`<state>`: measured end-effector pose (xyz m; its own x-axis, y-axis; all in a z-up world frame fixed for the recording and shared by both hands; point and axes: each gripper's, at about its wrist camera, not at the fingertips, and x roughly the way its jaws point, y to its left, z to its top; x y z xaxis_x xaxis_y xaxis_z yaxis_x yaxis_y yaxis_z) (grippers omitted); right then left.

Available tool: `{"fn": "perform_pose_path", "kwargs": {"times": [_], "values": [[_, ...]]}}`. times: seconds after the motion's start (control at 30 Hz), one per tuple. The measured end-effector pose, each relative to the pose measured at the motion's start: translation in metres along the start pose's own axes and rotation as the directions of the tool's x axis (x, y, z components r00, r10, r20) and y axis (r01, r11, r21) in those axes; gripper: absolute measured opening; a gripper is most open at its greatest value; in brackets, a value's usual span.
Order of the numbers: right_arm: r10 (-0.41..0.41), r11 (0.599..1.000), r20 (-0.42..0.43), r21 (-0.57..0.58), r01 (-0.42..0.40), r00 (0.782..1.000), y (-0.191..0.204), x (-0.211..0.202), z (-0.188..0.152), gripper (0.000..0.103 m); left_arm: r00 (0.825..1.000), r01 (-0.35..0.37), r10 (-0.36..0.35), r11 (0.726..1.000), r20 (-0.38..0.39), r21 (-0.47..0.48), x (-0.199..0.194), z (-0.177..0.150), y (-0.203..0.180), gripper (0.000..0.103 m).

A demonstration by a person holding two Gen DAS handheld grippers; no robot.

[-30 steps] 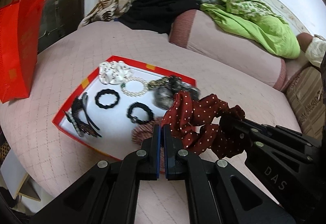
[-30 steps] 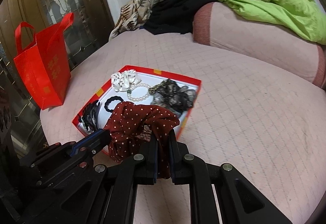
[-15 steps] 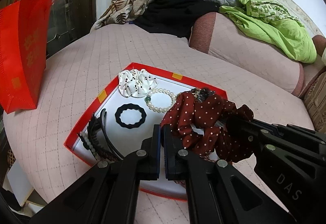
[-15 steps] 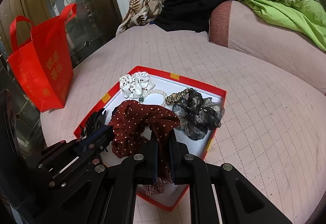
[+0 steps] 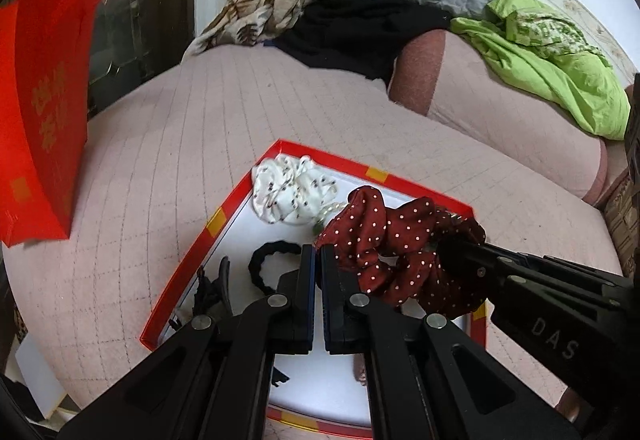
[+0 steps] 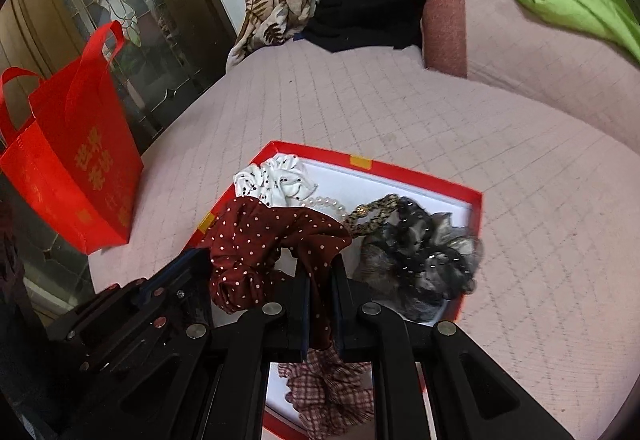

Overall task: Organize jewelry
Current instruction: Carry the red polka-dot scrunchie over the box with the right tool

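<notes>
Gripping the dark red polka-dot scrunchie [image 6: 276,240] between clenched jaws, the right tool [image 6: 320,304] holds it above the red-rimmed tray [image 6: 420,180] on the bed. Left tool [image 5: 318,280]: fully clenched, gripping nothing, beside the scrunchie over the black hair tie [image 5: 266,260].

Black angular tool [image 5: 315,260] arms, silver screws, blue-edged pads — white "DAS" lettering

Light: soft daylight, brightest far right above my fingers.
Shadows: faint.
Blur: red bag [image 5: 44,112] smeared at left.
Edges: fisheye bending, dark corners.
</notes>
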<state>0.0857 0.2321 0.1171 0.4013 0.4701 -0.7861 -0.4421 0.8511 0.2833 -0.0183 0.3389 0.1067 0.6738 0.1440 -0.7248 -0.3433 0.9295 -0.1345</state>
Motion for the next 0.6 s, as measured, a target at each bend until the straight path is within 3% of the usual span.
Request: {"fn": "perform_pose_path", "kwargs": {"times": [0.37,0.6], "values": [[0.071,0.995,-0.061,0.078,-0.066,0.996,-0.014,0.037,0.003,0.011,0.998,-0.003,-0.002,0.997,-0.069,-0.074,0.027,-0.002,0.019,0.003],[0.122,0.99,-0.092,0.088,-0.114,0.988,-0.01,0.039,-0.013,0.011,0.995,-0.041,0.035,0.998,-0.097,-0.052,0.018,-0.013,0.019,0.003]]}}
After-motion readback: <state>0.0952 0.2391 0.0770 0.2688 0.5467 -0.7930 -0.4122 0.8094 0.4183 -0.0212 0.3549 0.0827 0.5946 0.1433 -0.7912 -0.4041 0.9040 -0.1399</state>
